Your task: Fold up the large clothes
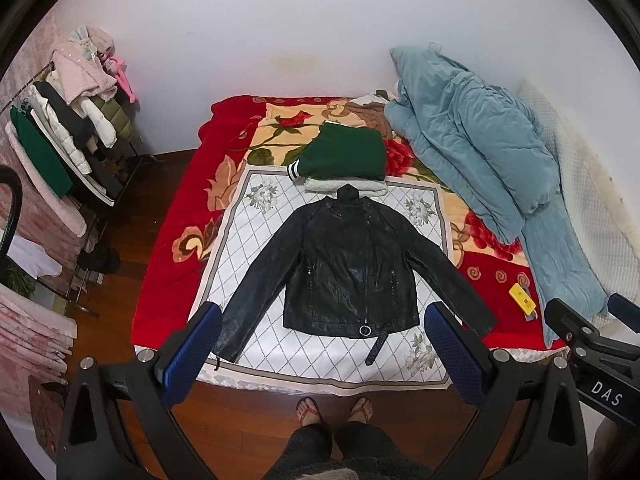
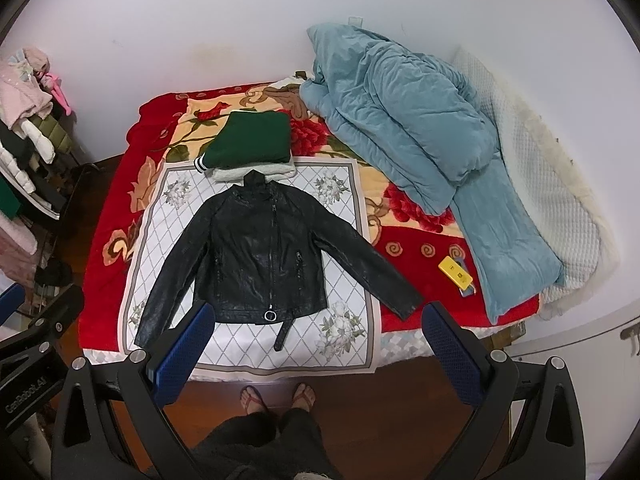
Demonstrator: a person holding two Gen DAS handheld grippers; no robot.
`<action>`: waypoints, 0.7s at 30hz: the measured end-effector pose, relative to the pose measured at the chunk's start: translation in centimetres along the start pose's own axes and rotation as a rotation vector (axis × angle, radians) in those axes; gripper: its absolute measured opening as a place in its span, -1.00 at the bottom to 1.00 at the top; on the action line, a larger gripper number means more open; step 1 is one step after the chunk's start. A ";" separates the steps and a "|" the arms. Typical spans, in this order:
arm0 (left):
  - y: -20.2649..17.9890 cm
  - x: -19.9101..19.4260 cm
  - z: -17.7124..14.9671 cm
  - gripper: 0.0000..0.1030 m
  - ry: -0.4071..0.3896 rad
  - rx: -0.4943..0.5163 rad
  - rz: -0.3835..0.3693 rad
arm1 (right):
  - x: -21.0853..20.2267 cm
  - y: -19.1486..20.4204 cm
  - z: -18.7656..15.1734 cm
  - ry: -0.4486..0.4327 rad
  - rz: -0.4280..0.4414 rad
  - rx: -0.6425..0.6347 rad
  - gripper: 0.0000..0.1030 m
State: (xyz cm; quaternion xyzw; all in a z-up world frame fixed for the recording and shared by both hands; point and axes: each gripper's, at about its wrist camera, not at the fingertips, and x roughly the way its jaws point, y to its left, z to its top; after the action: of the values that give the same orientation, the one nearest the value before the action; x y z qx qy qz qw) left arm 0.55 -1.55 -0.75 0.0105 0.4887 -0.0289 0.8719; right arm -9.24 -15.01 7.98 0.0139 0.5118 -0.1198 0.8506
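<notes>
Across the bed (image 1: 168,240), a black jacket (image 1: 352,264) is lying flat and unfolded on a white mat (image 1: 248,248), sleeves spread, while a folded green top (image 1: 344,152) is sitting behind its collar. Both the left gripper (image 1: 324,348) and right gripper (image 2: 316,344) are hovering wide apart, gripping nothing. Only the right view is showing the bed's far right edge; the left is showing more of the clothes rack (image 1: 64,148).

The jacket (image 1: 348,264) lies mid-frame on the bed (image 1: 168,248), folded clothes (image 1: 344,156) behind it, quilt (image 1: 480,152) upper right.

Black jacket (image 1: 350,264) on white diamond-patterned cloth (image 1: 256,240) — red floral blanket (image 1: 176,208) beneath.
</notes>
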 end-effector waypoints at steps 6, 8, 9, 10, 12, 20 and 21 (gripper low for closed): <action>-0.2 0.3 0.5 1.00 0.001 0.003 0.004 | 0.1 0.0 0.1 0.000 0.002 0.000 1.00; -0.3 0.4 0.6 1.00 -0.001 0.004 0.007 | 0.2 -0.1 0.1 0.002 0.001 -0.002 1.00; -0.3 0.5 0.6 1.00 -0.001 0.005 0.008 | 0.2 -0.2 0.1 0.001 0.003 0.001 1.00; -0.4 0.6 0.7 1.00 0.000 0.004 0.009 | 0.2 0.0 0.1 0.002 0.003 0.000 1.00; -0.3 0.5 0.7 1.00 0.001 0.003 0.008 | 0.4 0.0 0.1 0.002 0.002 0.000 1.00; -0.1 0.8 0.9 1.00 0.001 0.004 0.014 | 1.2 0.3 0.8 0.009 0.008 -0.004 1.00; -0.1 0.9 1.0 1.00 0.001 0.004 0.016 | 1.1 0.3 0.8 0.010 0.009 -0.004 1.00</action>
State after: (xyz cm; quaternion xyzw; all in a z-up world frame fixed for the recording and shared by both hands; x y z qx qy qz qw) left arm 1.85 -1.71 -1.00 0.0162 0.4890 -0.0227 0.8718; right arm -7.93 -15.04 7.34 0.0150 0.5160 -0.1149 0.8487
